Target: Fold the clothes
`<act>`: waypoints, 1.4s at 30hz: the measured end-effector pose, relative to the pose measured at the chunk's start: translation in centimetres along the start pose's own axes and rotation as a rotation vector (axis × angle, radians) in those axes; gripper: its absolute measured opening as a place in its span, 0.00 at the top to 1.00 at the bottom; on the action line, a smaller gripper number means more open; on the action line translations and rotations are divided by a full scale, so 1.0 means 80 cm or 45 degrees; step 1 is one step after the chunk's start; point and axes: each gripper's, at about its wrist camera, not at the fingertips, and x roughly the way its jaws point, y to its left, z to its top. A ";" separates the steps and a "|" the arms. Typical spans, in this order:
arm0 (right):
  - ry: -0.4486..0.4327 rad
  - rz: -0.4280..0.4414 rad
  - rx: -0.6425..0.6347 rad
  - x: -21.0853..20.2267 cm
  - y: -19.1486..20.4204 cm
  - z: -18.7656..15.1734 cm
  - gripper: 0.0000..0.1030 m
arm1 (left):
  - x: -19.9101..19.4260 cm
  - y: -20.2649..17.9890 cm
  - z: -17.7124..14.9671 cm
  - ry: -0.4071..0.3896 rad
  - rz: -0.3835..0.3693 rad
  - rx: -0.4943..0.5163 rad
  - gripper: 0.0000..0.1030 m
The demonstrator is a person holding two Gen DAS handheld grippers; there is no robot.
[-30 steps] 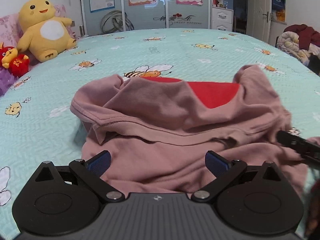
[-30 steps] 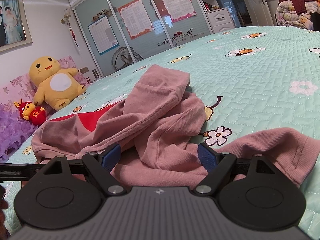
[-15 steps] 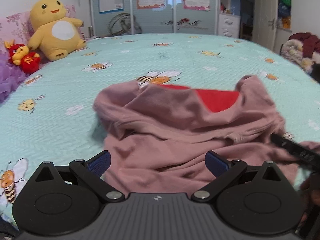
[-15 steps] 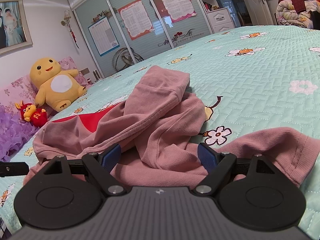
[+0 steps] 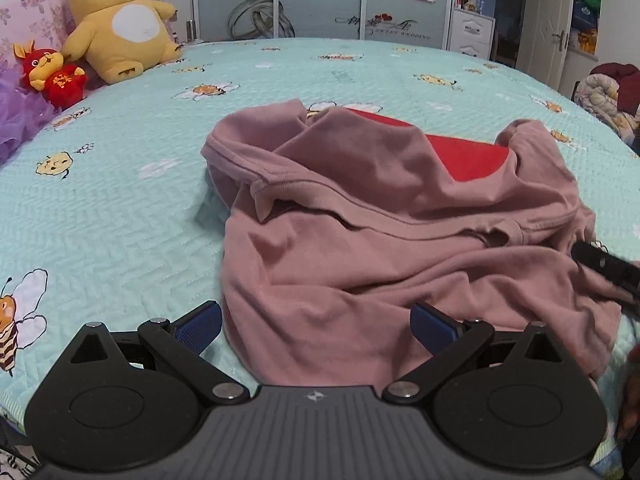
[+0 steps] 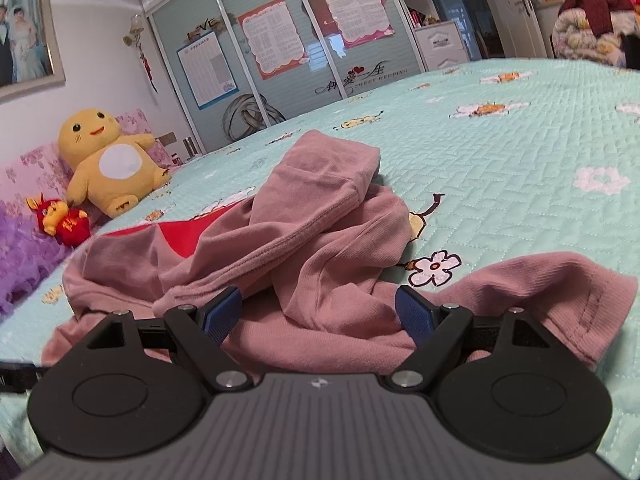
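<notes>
Mint-green quilted bedspread with bee and flower prints (image 5: 120,208) fills both my views, with a yellow plush toy (image 5: 116,20) and a small red one (image 5: 52,76) at its far left edge. On it, the dusty-pink cotton garment with a red panel (image 5: 380,232) lies rumpled in a loose heap, not flat and not squared into any fold, its ribbed hem curling across the middle and one cuffed sleeve (image 6: 560,292) trailing off to the right. From my left claw (image 5: 316,326) the heap sits directly ahead and slightly right, its long axis running left to right across my line of approach; the near edge lies between the spread fingers, nothing gripped. My right claw (image 6: 318,312) is likewise wide open and empty, with cloth bunched just ahead of its pads, touching or nearly so, I cannot tell. I judge both claws about equally near, the right closer to the stray sleeve
</notes>
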 end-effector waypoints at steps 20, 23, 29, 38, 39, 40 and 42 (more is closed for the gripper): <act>0.007 -0.192 -0.254 -0.007 0.044 -0.018 0.19 | 0.002 0.049 -0.020 -0.082 -0.075 -0.109 0.00; 0.010 -0.203 -0.269 -0.006 0.045 -0.018 0.19 | -0.002 0.054 -0.026 -0.083 -0.089 -0.123 0.00; 0.010 -0.213 -0.270 -0.008 0.046 -0.019 0.19 | -0.017 0.051 -0.022 -0.114 -0.145 -0.129 0.00; 0.007 -0.210 -0.281 -0.018 0.052 -0.028 0.19 | -0.044 0.014 -0.010 -0.125 -0.194 -0.065 0.00; 0.009 -0.207 -0.287 -0.019 0.052 -0.030 0.18 | -0.047 0.009 -0.009 -0.126 -0.199 -0.058 0.00; 0.012 -0.205 -0.292 -0.020 0.053 -0.031 0.18 | -0.051 0.004 -0.008 -0.135 -0.185 -0.039 0.01; 0.011 -0.198 -0.295 -0.022 0.054 -0.034 0.18 | -0.063 -0.008 -0.009 -0.170 -0.138 0.011 0.07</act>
